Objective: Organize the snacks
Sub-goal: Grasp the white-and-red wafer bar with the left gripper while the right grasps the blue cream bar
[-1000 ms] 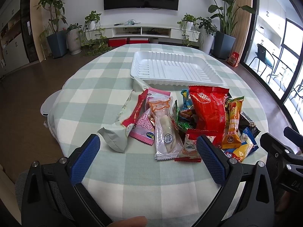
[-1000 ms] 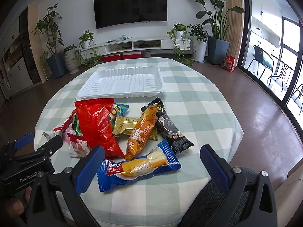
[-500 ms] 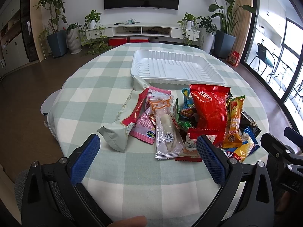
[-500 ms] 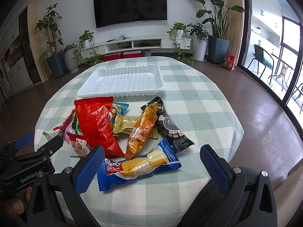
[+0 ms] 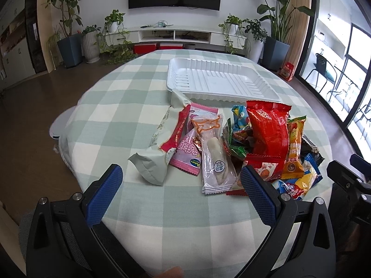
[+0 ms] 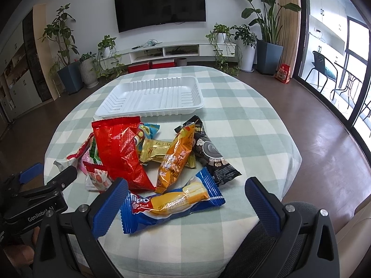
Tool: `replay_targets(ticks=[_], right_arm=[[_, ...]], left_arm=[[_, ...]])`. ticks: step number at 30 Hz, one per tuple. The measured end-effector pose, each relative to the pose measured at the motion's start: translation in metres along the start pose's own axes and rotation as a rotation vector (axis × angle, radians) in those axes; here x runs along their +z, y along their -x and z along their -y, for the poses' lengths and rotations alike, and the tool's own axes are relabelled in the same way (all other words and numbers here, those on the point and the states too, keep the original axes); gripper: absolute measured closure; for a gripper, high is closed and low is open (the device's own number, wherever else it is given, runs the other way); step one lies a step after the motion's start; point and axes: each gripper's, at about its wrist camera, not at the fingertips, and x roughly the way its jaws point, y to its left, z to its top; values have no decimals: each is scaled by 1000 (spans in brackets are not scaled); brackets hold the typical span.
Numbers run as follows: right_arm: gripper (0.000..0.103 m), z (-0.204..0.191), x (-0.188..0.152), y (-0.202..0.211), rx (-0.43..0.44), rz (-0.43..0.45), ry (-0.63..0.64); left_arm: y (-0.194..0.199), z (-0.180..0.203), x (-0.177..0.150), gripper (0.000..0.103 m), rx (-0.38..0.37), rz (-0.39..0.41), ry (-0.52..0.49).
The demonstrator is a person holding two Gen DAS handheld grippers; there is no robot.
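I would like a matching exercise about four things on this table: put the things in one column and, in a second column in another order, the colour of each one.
Things:
1. tray
2. big crinkled bag
3. roll cake packet
4. cookie packet

Colours:
a. black
b. white
c. blue with a yellow picture
d. red

Pairs: 1-b, 2-d, 3-c, 4-a

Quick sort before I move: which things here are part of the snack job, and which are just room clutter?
Job: white tray, blue Tipo cake pack, red bag, orange packet, black packet, clear-wrapped bun.

Not the job: wall TV, potted plants, TV shelf.
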Motion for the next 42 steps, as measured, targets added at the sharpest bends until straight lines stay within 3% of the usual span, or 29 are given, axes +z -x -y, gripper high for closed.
replay_targets(ticks=[4,7,8,9,11,15,19,22,28,30,32,34,42], right_arm=[[0,3,-4,3,32,2,4],[0,10,4,3,58,2,-11],[2,13,4,4,67,0,-17],[4,16,5,4,79,-2,-25],[9,22,3,6,100,-13,-41],[10,39,1,8,139,-30,-79],[16,47,-3,6,166,-58,-113],[22,44,-1,5,179,-68,-108],[25,37,5,-7,213,-90,-98],[25,36,4,-12,217,-105,-98],[25,36,5,-16,223,-117,-103],[25,37,5,-17,225,-117,-106],[25,43,4,-24,226,-133,-127]], left_arm=[[-3,-23,-6,0,-94,-19,18],[-8,-21,-14,0,-38,-93,-54],[-11,-23,-16,0,-45,-147,-36],[-9,-27,-18,0,-70,-152,-5],[-2,-33,-11,0,-108,-115,15],[0,-35,13,0,-34,-107,-79],[-25,-44,41,0,-51,-196,-163],[-49,-49,58,0,-139,-289,-186],[-81,-64,96,4,-299,-377,-147],[-95,-69,108,9,-308,-411,-131],[-108,-70,112,29,-294,-450,-136],[-118,-66,111,38,-273,-487,-165],[-121,-50,111,39,-256,-487,-192]])
